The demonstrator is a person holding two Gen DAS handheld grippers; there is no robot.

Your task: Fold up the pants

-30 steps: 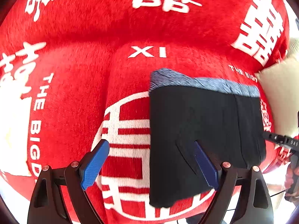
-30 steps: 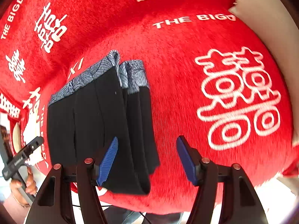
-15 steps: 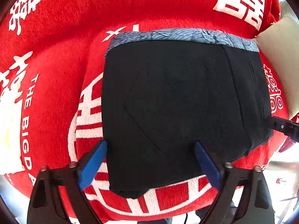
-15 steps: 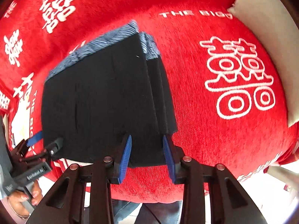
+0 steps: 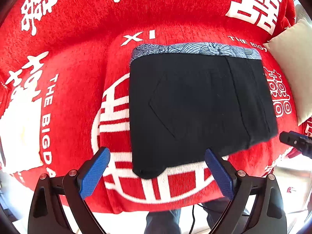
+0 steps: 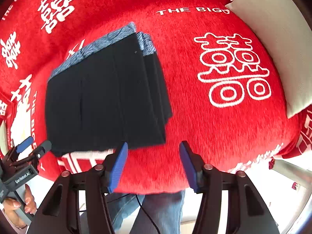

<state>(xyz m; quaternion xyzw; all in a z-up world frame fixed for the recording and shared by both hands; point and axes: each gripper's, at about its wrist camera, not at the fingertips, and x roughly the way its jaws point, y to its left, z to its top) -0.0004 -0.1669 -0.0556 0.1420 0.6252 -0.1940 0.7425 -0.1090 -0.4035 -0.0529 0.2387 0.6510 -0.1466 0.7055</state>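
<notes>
One pair of black pants (image 5: 195, 109), folded into a compact stack, is shown lying flat on a red blanket (image 5: 78, 62) printed with white characters. The patterned blue-grey waistband (image 5: 195, 48) is turned to the far edge, away from both grippers, so that the near folded edge faces them. In the left wrist view, the stack is seen ahead of the left gripper (image 5: 158, 172), its near corner lying just past the gap between the widely spread fingers (image 5: 93, 173); nothing is held. In the right wrist view, the stack is seen ahead and to the left of the right gripper (image 6: 154, 165), whose fingers (image 6: 119, 165) are likewise parted and empty. The left gripper is judged the better centred on the stack. The fold appears complete or nearly so. One cream cushion (image 6: 276, 39) is visible at the right, well apart from the pants. Two grippers, one garment and one cushion are counted.
</notes>
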